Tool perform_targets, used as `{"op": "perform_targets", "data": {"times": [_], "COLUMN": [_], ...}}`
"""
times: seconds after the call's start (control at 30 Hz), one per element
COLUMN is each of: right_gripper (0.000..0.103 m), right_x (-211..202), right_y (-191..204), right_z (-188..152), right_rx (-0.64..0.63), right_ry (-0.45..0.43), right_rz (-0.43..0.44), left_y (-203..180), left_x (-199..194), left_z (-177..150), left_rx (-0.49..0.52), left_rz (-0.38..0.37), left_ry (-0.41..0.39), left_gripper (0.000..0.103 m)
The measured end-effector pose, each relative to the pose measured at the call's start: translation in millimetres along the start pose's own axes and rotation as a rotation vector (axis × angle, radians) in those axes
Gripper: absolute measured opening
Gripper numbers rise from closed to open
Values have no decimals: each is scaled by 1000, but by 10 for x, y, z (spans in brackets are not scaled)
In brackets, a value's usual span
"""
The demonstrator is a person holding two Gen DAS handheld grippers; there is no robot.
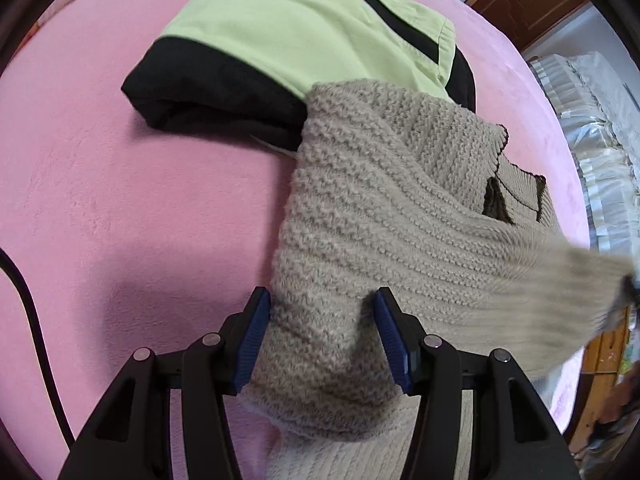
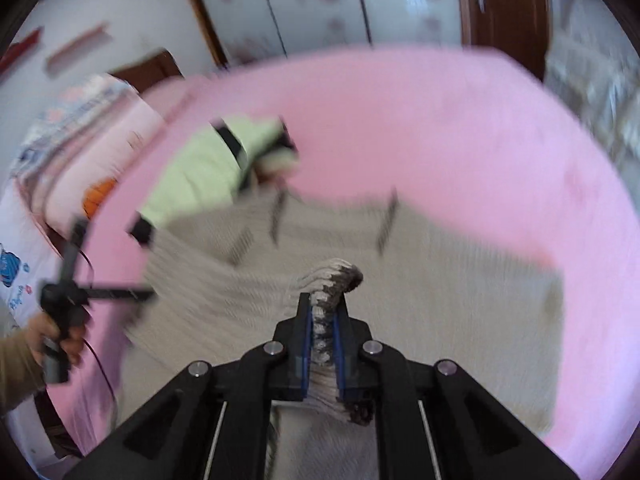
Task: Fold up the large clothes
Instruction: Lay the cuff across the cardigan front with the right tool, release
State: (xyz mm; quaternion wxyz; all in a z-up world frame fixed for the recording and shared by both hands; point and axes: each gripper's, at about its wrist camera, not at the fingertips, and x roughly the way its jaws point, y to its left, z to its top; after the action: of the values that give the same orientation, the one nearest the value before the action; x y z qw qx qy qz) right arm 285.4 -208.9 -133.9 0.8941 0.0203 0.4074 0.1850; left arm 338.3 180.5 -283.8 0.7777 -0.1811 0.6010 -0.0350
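Right gripper clamped on a bunched edge of beige knit sweater spread over pink bedcover; left gripper parted, straddling a sweater fold beside folded green-black garment

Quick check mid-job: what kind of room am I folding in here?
Most likely a bedroom. The beige knit sweater lies on a pink bed cover, with wardrobe-like panels behind and folded bedding beside it.

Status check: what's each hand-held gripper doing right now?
Left hand-held gripper open around beige sweater. Right hand-held gripper shut on its cuff. Folded green jacket underlaps sweater.
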Motion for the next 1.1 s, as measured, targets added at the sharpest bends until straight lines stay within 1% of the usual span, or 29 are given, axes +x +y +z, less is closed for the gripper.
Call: {"op": "perform_targets", "data": {"times": [0.03,0.07,0.1,0.17,0.2,0.3,0.37,0.4,0.43,0.47,0.5,0.53,0.57,0.63,0.67,0.7,0.73,0.8,0.83,0.87,0.93,1.03,1.1], "right_gripper": [9,9,9,9,9,9,9,9,9,9,9,9,10,14,17,17,17,19,26,38,49,49,49], "right_x": [-43,-60,-97,-176,-224,-353,-417,-385,-315,-181,-53,158,418,839,1029,1159,1173,1010,925,851,765,813,900], "right_y": [-3,-7,-18,10,46,191,243,244,215,147,69,-71,-237,-509,-645,-780,-872,-1003,-1029,-1033,-1001,-958,-899], "right_z": [91,186,279,402,462,592,652,668,660,632,601,526,428,190,40,-111,-198,-305,-330,-355,-418,-473,-535], "right_rx": [9,22,39,54,54,34,16,5,-4,-1,12,41,75,119,140,182,224,329,357,372,370,341,308], "right_ry": [-33,-57,-80,-121,-144,-209,-239,-242,-231,-195,-160,-98,-8,147,223,283,295,243,222,204,187,217,235], "right_rz": [24,45,75,116,140,190,190,175,123,61,25,-31,-106,-191,-235,-266,-262,-202,-176,-157,-129,-76,-77], "left_y": [-22,-45,-64,-66,-63,-68,-118,-152,-140,-160,-166,-169,-155,-146,-142,-142,-140,-131,-120,-110,-104,-137,-147], "left_x": [-39,-80,-102,-142,-155,-205,-223,-215,-222,-199,-167,-111,-71,30,61,78,75,38,7,-32,-154,-286,-296], "left_z": [-20,-37,-48,-78,-96,-148,-152,-146,-124,-120,-113,-102,-94,-70,-55,-34,-18,7,10,12,41,163,281], "left_rx": [2,4,-1,-21,-31,-40,-32,-27,-24,-23,-23,-30,-37,-52,-59,-65,-69,-65,-61,-57,-37,-6,6], "left_rz": [8,22,20,12,10,17,36,47,61,75,91,112,121,137,133,135,133,125,120,116,106,100,113], "left_ry": [-48,-94,-123,-157,-173,-215,-241,-249,-253,-255,-250,-238,-226,-198,-187,-179,-171,-154,-149,-146,-156,-196,-217], "left_gripper": [42,31,23,17,15,13,13,13,13,13,13,13,14,16,17,18,18,22,22,22,22,27,33]}}
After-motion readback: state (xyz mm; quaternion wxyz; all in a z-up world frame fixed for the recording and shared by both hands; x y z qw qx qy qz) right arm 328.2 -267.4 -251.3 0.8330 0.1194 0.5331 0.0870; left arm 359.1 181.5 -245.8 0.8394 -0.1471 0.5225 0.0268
